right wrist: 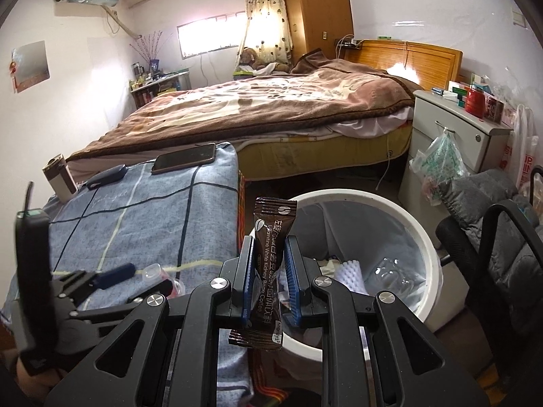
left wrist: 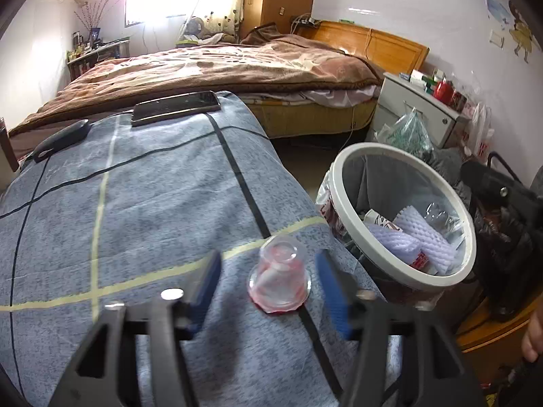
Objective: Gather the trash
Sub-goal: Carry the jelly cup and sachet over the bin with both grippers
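Observation:
A clear plastic cup (left wrist: 279,276) with red residue stands upside down on the blue plaid cloth (left wrist: 135,203), near its right edge. My left gripper (left wrist: 268,264) is open, its blue pads on either side of the cup without touching it. My right gripper (right wrist: 269,254) is shut on a brown coffee sachet (right wrist: 269,264), held upright over the near rim of the white trash bin (right wrist: 431,247). The bin (left wrist: 353,217) holds foam netting, a clear bottle and wrappers. The left gripper and cup also show in the right wrist view (right wrist: 159,273).
A phone (left wrist: 174,107) and a dark mouse-like object (left wrist: 61,139) lie at the cloth's far end. A bed (left wrist: 220,68) stands behind. A white nightstand (right wrist: 451,135) with hanging bags and a black chair (right wrist: 502,237) stand right of the bin.

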